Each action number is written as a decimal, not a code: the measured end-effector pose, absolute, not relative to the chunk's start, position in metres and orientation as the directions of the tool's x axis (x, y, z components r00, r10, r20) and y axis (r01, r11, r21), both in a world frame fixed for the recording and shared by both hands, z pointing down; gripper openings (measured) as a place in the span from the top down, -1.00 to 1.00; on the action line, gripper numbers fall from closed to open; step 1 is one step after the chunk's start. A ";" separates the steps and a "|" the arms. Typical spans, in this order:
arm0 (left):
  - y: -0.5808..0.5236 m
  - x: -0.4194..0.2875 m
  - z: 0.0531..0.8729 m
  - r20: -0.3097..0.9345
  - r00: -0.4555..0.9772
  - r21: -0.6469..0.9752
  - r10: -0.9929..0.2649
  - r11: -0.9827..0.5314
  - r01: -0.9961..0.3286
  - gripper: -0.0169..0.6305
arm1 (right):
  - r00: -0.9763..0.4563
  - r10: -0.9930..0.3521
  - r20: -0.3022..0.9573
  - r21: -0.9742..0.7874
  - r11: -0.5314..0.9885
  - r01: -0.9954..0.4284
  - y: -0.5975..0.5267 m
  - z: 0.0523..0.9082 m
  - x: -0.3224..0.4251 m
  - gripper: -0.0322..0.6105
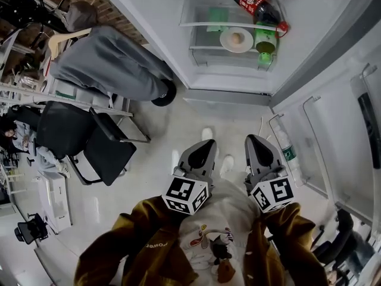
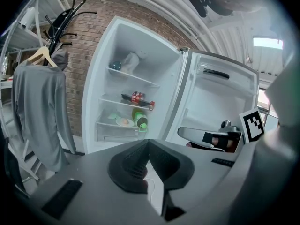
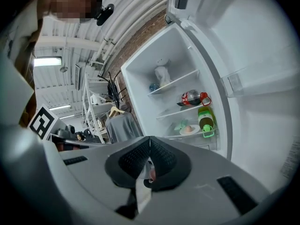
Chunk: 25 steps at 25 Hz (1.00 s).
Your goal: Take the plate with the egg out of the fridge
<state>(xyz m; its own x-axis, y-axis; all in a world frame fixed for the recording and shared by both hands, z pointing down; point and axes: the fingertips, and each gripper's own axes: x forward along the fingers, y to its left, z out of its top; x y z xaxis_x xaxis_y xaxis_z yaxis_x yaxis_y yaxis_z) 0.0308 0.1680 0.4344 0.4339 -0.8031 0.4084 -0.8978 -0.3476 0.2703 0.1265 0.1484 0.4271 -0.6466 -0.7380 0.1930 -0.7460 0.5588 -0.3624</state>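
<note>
Plate [image 1: 236, 40] with the egg [image 1: 237, 38] sits on a lower fridge shelf [image 1: 203, 42], just beside a green bottle [image 1: 265, 43]. Both the left gripper [image 1: 207, 144] and right gripper [image 1: 255, 139] hang well short of it, fingers closed on nothing — a careless reach could topple the bottle, and any tilt may roll the egg off.

Place: workshop-like office or lab, not a home kitchen.
Walls: bare red brick wall [image 2: 91, 41].
Ceiling: white ribbed metal ceiling [image 3: 136, 8], strip light [image 3: 47, 61].
Furnishing: black office chair [image 1: 104, 154], white metal rack [image 3: 93, 109], grey garment on a wooden hanger [image 1: 113, 64].
Appliance: open white fridge [image 2: 145, 41].
</note>
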 end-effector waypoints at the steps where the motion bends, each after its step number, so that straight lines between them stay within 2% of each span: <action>1: 0.165 0.030 0.435 0.411 0.439 0.275 -0.799 -0.351 -0.895 0.92 | -0.643 -0.740 0.195 -0.364 0.555 -0.748 0.146 0.426 0.125 0.88; 16: 0.073 0.024 0.425 0.384 0.548 0.304 -0.743 -0.458 -0.835 0.92 | -0.584 -0.789 0.192 -0.313 0.515 -0.798 0.068 0.403 0.108 0.88; 25: 0.019 0.008 0.421 0.355 0.632 0.317 -0.689 -0.547 -0.775 0.92 | -0.564 -0.803 0.193 -0.267 0.510 -0.818 0.023 0.393 0.071 0.88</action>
